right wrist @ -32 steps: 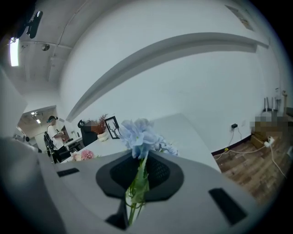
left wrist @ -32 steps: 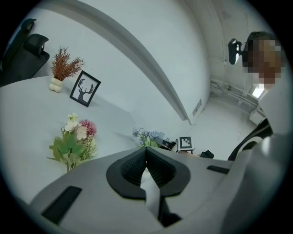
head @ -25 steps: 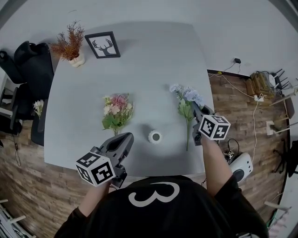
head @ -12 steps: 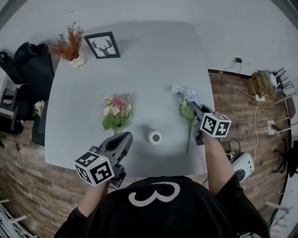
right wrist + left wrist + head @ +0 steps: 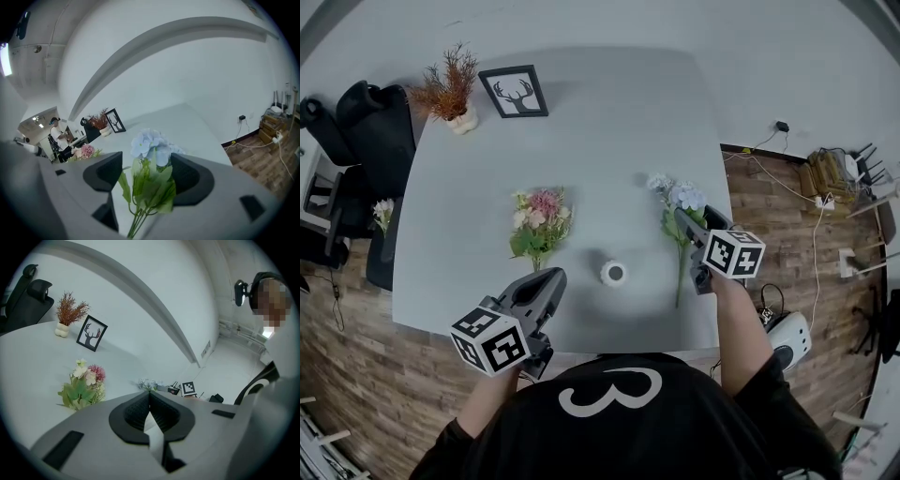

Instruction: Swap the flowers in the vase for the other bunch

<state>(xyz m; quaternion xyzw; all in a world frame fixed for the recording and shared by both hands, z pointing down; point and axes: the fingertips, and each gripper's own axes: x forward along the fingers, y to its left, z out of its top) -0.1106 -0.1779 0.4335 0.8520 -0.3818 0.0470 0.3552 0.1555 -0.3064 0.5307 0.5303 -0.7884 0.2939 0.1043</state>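
Opening around the blue bunch (image 5: 151, 144), right tool (image 5: 149, 174) tilts downward; left tool (image 5: 150, 404) hovers, jaws together

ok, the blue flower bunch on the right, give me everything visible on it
The blue bunch looks artificial: pale blue-white clustered blooms, broad green leaves and several thin green stems. It lies flat on the grey table, blooms away from the person and stems toward the near edge, to the right of the small white vase. The right gripper straddles its leafy middle. The jaws are opening and the pads look clear of it.
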